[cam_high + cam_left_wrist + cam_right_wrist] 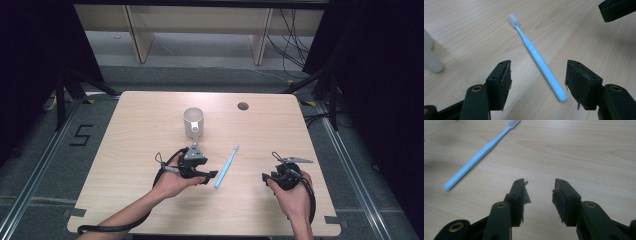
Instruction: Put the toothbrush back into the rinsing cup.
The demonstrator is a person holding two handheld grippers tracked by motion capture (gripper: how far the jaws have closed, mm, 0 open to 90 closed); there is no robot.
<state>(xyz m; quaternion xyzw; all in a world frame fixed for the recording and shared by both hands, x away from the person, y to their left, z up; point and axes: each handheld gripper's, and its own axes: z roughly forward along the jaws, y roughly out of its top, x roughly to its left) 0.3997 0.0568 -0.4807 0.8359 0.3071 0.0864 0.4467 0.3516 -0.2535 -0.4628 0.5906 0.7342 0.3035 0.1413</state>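
Note:
A light blue toothbrush point(227, 166) with a white head lies flat on the wooden table point(140, 150), head pointing away from the person. My left gripper point(207, 177) is open just left of the handle's near end. In the left gripper view its jaws point(539, 75) stand wide apart on either side of the toothbrush handle point(541, 62), low over the table and not touching it. My right gripper point(266, 177) is open to the right of the toothbrush, with nothing between its fingers point(540, 186). The toothbrush point(477, 157) lies off to its upper left.
A white mug point(193, 122) stands upright behind the left gripper, and its edge point(430, 57) shows at the left of the left gripper view. A round cable hole point(243, 106) sits near the table's far edge. Shelving and cables lie on the floor beyond.

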